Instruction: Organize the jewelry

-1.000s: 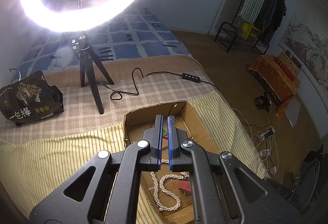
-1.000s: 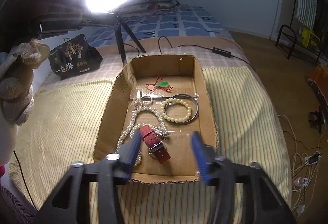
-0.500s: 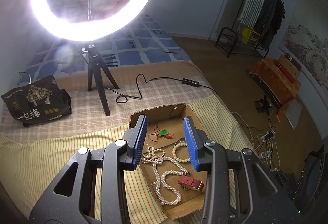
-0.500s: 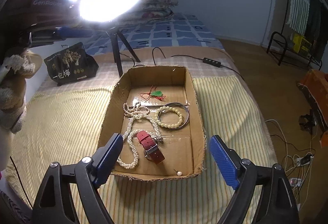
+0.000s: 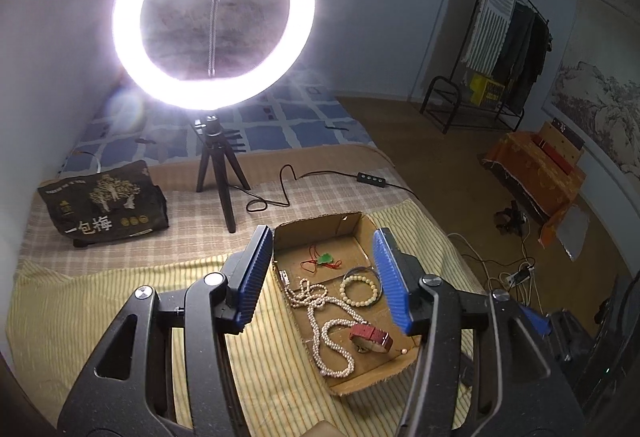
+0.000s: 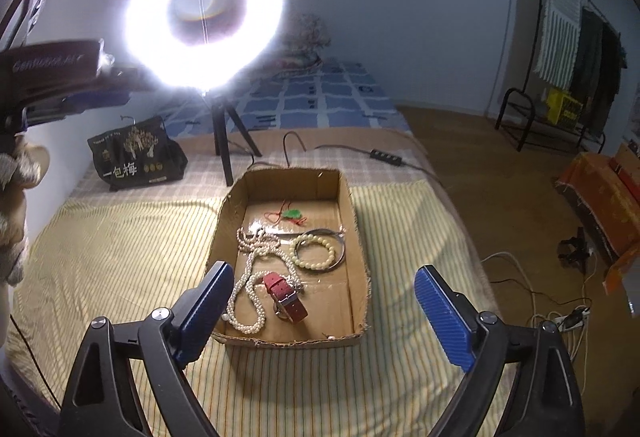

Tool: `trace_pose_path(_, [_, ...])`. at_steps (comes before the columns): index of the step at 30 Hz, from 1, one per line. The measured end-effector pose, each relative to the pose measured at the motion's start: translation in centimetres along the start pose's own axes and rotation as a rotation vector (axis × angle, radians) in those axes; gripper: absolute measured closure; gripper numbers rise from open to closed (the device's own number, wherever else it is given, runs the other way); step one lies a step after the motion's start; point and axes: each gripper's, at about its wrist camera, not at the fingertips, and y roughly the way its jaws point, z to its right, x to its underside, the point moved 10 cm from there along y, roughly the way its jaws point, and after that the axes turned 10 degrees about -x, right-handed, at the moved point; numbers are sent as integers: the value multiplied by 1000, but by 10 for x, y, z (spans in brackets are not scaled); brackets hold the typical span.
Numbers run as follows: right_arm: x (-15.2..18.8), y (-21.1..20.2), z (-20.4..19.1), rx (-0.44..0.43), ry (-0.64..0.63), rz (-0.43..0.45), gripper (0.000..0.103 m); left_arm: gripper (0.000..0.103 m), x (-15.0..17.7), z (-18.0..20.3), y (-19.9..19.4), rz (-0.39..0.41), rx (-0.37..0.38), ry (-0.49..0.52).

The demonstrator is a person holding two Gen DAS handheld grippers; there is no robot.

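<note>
1. the left gripper (image 5: 326, 279) has its jaws apart and has just been opening. nothing is between them. it hangs over the cardboard box (image 6: 358, 233) on the bed.
2. the right gripper (image 6: 332, 311) has its jaws wide apart and has just been opening too. it holds nothing.
3. the jewelry is all in the box. the pearl necklace (image 6: 256, 277) lies partly under the red watch (image 6: 286, 295), so pulling the pearls could drag the watch along.
4. the bead bracelet (image 6: 316, 251) lies inside a thin metal bangle (image 6: 340, 243), so a grab may catch both.
5. the green pendant (image 6: 292, 214) has a thin red cord that could slip out of the jaws.
6. a tiny loose pearl (image 6: 331, 336) sits by the front wall and could get lost.
</note>
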Motion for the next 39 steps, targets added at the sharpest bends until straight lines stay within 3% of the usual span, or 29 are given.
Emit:
trace_pose_path(2, [-2, -9, -2, 13, -10, 15, 8, 49, 2, -2, -10, 13, -4, 5])
trace_pose_path(3, [-4, -14, -2, 22, -16, 26, 1, 48, 4, -4, -16, 20, -6, 9])
trace_pose_path(8, [-10, -39, -5, 51, -34, 84, 0, 33, 14, -12, -45, 65, -19, 7])
trace_pose_path(16, [-19, -66, -11, 40, -24, 147, 0, 23, 37, -32, -82, 107, -53, 2])
trace_pose_path(34, [-24, -86, -10, 84, 11, 269, 0, 17, 96, -37, -126, 172, -125, 67])
trace_pose_path(37, [-23, -86, -9, 91, 6, 274, 0, 4, 102, -34, -128, 178, -127, 73])
trace_pose_path(39, [-23, -85, -9, 99, 6, 279, 0, 1, 103, -33, -132, 207, -138, 82])
